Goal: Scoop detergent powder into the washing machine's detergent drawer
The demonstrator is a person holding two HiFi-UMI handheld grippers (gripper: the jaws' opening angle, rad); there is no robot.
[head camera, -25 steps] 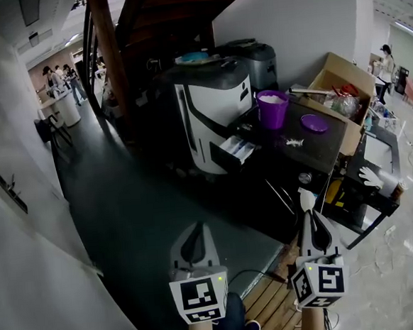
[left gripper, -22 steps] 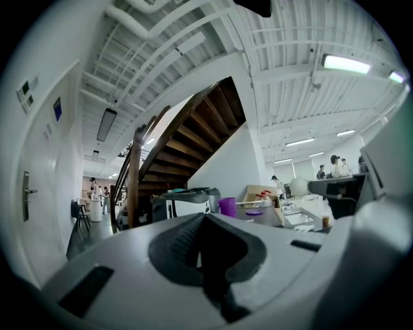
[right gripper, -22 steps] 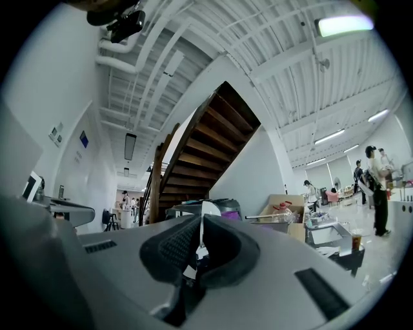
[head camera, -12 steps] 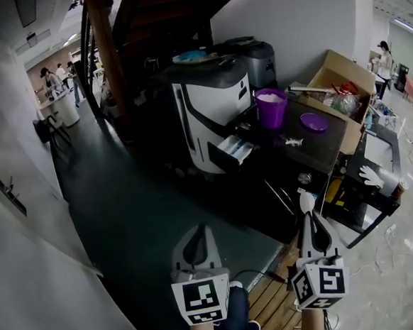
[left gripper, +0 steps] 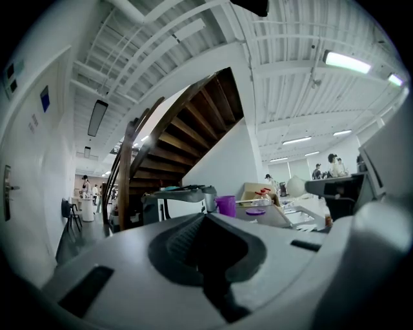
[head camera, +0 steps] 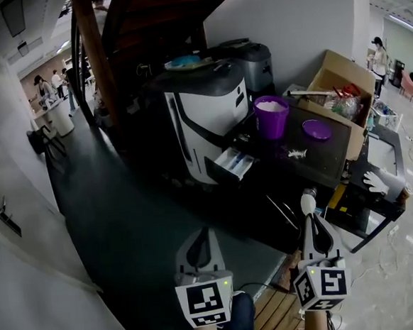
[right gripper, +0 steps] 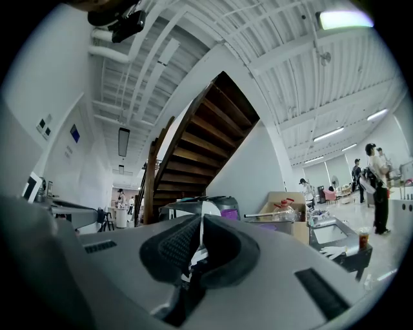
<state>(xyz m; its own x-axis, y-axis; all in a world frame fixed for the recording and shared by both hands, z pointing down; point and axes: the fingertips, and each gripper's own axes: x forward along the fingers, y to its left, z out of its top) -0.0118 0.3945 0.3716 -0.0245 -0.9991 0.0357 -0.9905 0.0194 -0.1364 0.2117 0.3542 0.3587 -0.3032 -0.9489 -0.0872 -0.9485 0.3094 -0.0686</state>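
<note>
washing machine [head camera: 209, 103] sits nearer as we step in | approach | right gripper [head camera: 311, 220] pinches scoop [head camera: 307, 203]; left gripper [head camera: 202, 234] jaws together, empty | drawer [head camera: 233, 163] open, powder tub [head camera: 271, 114] beside machine, well ahead | next: dip scoop in powder tub

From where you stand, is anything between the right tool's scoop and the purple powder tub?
Nothing visible. Between the white scoop in the right tool and the purple tub lies only dark tabletop with one small white item on it.
</note>
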